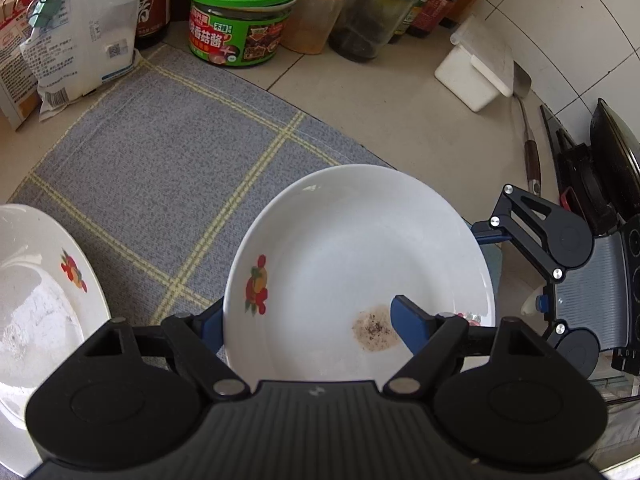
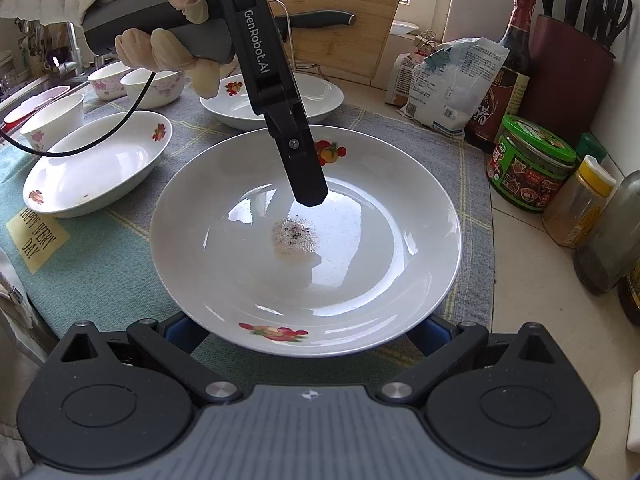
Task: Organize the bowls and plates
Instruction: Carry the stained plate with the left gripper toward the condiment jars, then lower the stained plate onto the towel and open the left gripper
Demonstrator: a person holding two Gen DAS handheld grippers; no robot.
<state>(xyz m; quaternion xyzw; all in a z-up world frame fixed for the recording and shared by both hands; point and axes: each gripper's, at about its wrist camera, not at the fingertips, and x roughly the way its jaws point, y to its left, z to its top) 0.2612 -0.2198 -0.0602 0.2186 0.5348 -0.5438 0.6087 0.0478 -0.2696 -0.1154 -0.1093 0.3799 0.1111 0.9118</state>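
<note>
One round white ceramic plate with fruit decals and a speckled stain at its centre (image 1: 360, 256), raised above the grey checked cloth (image 1: 168, 168) on the table. The left hand-held gripper (image 1: 308, 316) clasps its rim, one blue finger inside and one beneath. The right hand-held gripper (image 2: 304, 330) has fingers under the opposite rim; whether they clasp cannot be told.

A white plate (image 2: 304, 240) with fruit prints on its rim and a small speckled stain at its centre fills the middle, above a grey checked cloth (image 2: 420, 136). The left hand-held gripper (image 2: 308, 192), held by a gloved hand (image 2: 168, 40), reaches down over the plate's far rim, one finger above the plate's inside. The right hand-held gripper's (image 2: 304, 332) blue pads sit under the near rim, either side. An oval dish (image 2: 96, 168), another plate (image 2: 276, 104) and flowered bowls (image 2: 132, 84) stand behind.
</note>
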